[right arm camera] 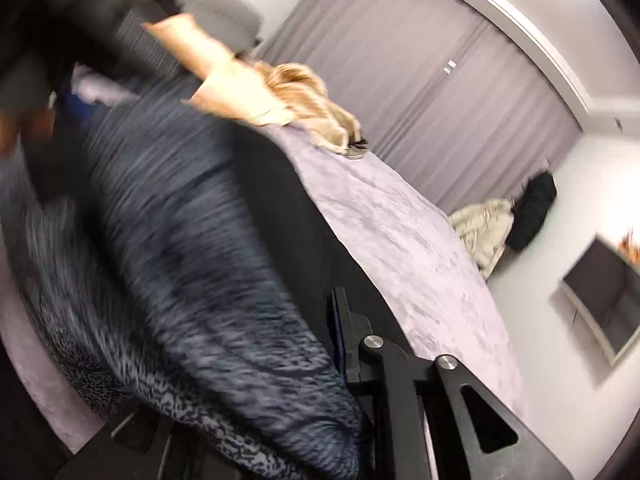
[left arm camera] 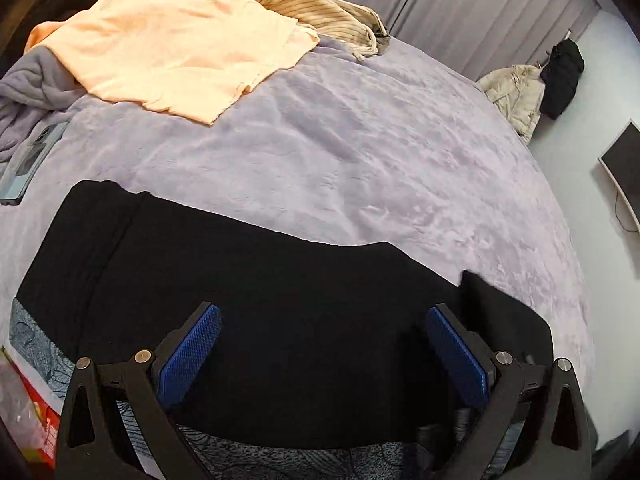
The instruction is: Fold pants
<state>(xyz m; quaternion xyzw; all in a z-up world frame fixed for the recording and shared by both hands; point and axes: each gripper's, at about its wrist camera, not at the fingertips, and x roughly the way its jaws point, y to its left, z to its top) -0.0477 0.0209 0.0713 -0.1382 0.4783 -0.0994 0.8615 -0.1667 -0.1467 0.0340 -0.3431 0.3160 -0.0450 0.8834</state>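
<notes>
- Pants (left arm camera: 280,300): black, with a blue-grey patterned side showing along the near edge, lying on the lavender blanket (left arm camera: 380,152) of the bed, at the near side.
- Long axis in the left wrist view runs left-right across the frame, far edge slanting down toward the right; a seam or band shows at the left end.
- Which end is the waist: cannot tell.
- Left claw (left arm camera: 324,356): fingers well apart, blue pads (left arm camera: 192,356) on both sides, nothing pinched. It sits over the black fabric; whether the tips touch the cloth I cannot tell.
- Right claw (right arm camera: 340,344): fingers together, clamped on a fold of the pants (right arm camera: 192,260). Only one finger edge is clearly seen; the other is buried under the cloth.
- Right wrist view is heavily motion-blurred: patterned fabric fills the left and centre as a draped mass running from top left to the claw at bottom, with the black side along its right edge.
- Near edge of the pants is cut off by the claw frames in both views.
- Peach garment (left arm camera: 172,52) and striped beige garment (left arm camera: 316,4) lie at the far side of the bed, well apart from the pants.
- Flat dark device (left arm camera: 32,164) sits at the blanket's left edge, partly cropped.
</notes>
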